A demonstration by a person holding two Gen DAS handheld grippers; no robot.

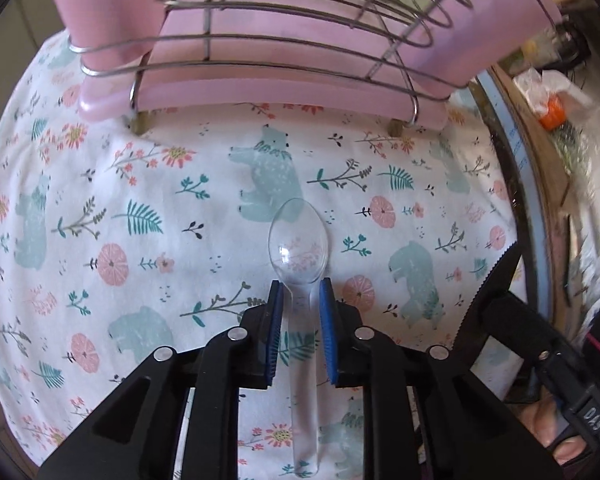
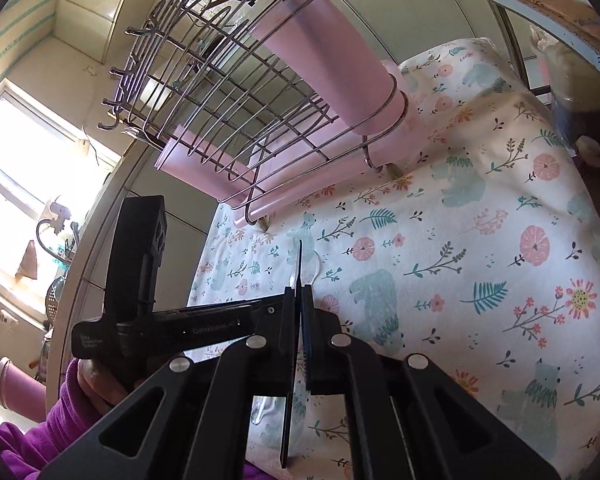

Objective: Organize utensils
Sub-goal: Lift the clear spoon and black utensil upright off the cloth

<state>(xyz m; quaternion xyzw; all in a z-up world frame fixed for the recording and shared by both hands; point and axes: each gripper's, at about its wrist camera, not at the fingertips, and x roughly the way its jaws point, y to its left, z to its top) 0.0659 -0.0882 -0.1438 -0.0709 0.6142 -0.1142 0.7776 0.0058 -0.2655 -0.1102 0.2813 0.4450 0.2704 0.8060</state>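
A clear plastic spoon (image 1: 299, 248) lies on the floral cloth (image 1: 140, 200), bowl toward the rack. My left gripper (image 1: 301, 291) points down over it, a blue pad (image 1: 275, 312) on either side of the handle with a gap on both sides, so it is open. My right gripper (image 2: 299, 294) is shut on a thin black knife (image 2: 296, 320), seen edge-on; its serrated blade (image 1: 488, 280) shows at the right of the left wrist view. In the right wrist view, the spoon's bowl (image 2: 314, 270) shows faintly just beyond the knife.
A wire dish rack (image 1: 284, 40) on a pink tray (image 1: 300, 92) stands at the cloth's far side. Its pink utensil cup (image 2: 324, 60) holds dark utensils. A purple sleeve (image 2: 40, 432) and hand hold the left tool's black body (image 2: 172, 326). Clutter lies past the table's right edge (image 1: 520, 152).
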